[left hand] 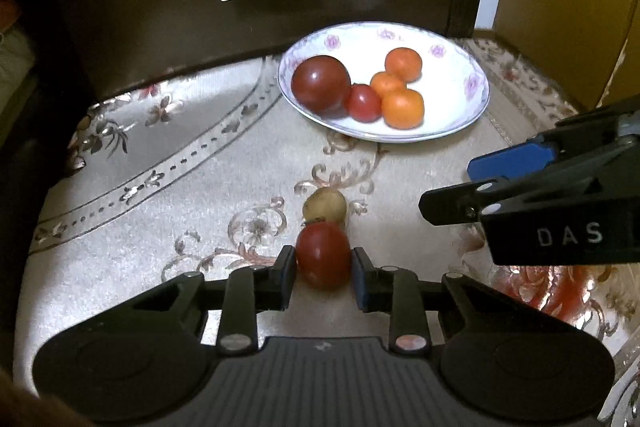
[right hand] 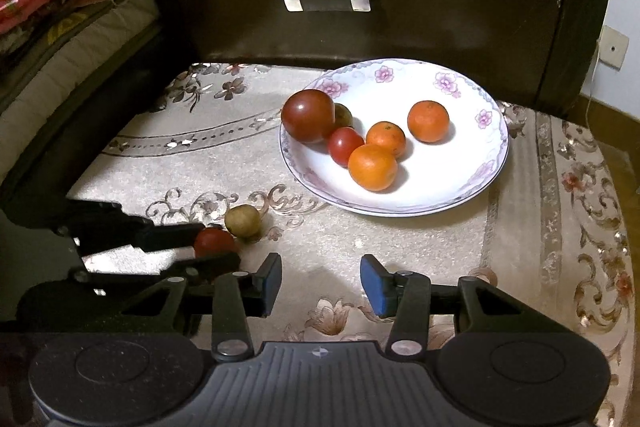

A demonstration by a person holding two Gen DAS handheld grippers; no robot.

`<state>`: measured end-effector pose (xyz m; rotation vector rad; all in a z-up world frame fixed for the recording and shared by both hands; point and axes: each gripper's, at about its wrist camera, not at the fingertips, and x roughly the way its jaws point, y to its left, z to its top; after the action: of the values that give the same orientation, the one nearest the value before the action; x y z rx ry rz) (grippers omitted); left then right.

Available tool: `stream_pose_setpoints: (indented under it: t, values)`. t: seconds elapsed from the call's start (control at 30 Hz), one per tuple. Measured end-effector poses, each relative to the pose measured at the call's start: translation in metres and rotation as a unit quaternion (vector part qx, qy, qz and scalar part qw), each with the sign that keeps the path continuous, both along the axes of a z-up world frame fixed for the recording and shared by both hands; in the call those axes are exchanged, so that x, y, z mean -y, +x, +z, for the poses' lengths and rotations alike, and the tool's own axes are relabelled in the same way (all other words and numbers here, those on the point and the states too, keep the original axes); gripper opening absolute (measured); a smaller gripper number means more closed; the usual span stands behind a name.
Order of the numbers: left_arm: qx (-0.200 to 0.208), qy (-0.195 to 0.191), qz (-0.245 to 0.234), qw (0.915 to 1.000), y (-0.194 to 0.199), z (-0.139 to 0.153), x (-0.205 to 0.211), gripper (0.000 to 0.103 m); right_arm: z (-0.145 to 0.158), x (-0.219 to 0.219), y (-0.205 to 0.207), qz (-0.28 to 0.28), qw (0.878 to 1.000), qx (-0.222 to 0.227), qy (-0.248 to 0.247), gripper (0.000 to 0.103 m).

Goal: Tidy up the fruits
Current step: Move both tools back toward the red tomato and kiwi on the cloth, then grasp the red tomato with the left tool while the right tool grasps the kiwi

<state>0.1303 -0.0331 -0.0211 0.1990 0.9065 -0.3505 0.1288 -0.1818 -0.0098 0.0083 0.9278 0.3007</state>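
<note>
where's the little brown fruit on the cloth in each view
Left wrist: brown fruit at centre, just beyond the tomato between the left gripper's fingers.
Right wrist: brown fruit left of centre, beside that tomato.
Shared landmark: the flowered plate lies beyond it, to the right.

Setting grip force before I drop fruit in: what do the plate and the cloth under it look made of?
Plate: looks like glazed ceramic or porcelain, glossy white with printed pink flowers and a thin rim line; melamine can't be ruled out. Cloth: woven fabric with a slight sheen, beige with a floral scroll pattern, so probably soft under the plate.
</note>
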Motion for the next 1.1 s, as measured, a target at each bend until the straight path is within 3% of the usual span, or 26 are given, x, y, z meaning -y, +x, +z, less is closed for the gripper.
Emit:
stream_pose_setpoints:
  t: [0.43, 0.97, 1.1]
  values:
    - [0.006, -0.005, 0.015, 0.9999, -0.004, 0.011, -0.016, 0.034, 0.001, -0.006, 0.005, 0.007, 1.000, 0.010, 0.004, 0.041]
    - [-0.010, -0.008, 0.024, 0.9996, -0.009, 0.003, -0.038, 0.034, -0.017, -0.054, 0.029, 0.066, 0.998, 0.009, 0.000, 0.041]
    - [-0.010, -0.009, 0.024, 0.9996, -0.007, 0.003, -0.037, 0.034, -0.018, -0.058, 0.028, 0.065, 0.998, 0.013, -0.022, 0.028]
